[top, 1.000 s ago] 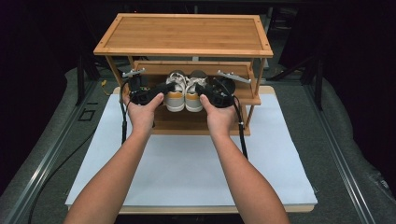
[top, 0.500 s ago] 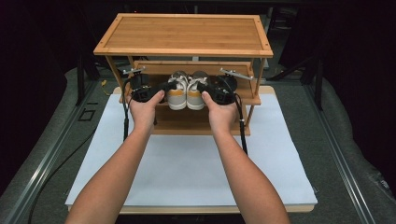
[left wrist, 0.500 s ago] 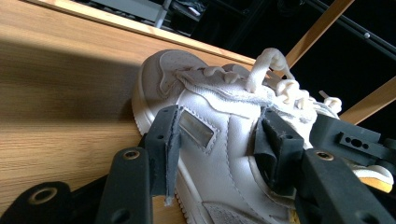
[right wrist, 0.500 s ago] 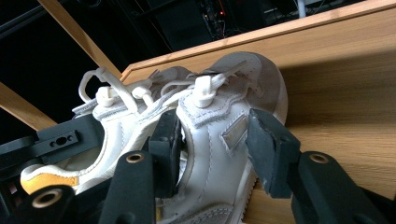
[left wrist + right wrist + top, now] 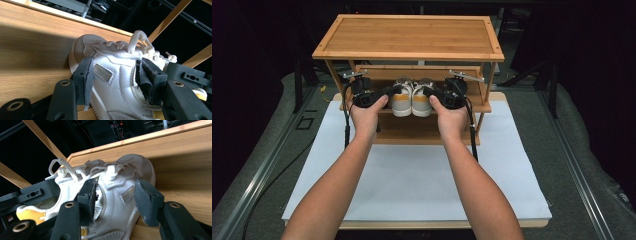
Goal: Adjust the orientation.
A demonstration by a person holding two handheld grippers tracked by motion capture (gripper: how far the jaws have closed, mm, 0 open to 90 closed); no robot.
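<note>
1. While both hands reach under the top board of the wooden rack (image 5: 408, 36), the pair of white shoes (image 5: 412, 96) sits side by side at the middle of the rack's middle shelf (image 5: 482, 106), heels toward the person.
2. Left gripper (image 5: 113, 80): jaws straddle the left shoe (image 5: 112, 75), one pad on the outer side, the other inside the collar; clenched on its side wall.
3. Right gripper (image 5: 115, 202): inner pad sits inside the right shoe (image 5: 117, 192)'s collar; outer pad seems just clear of the side, so the grasp cannot be confirmed.
4. Judgement: gripping each shoe by its collar wall lets the pair be moved together, level, without snagging laces on the shelf above.
</note>
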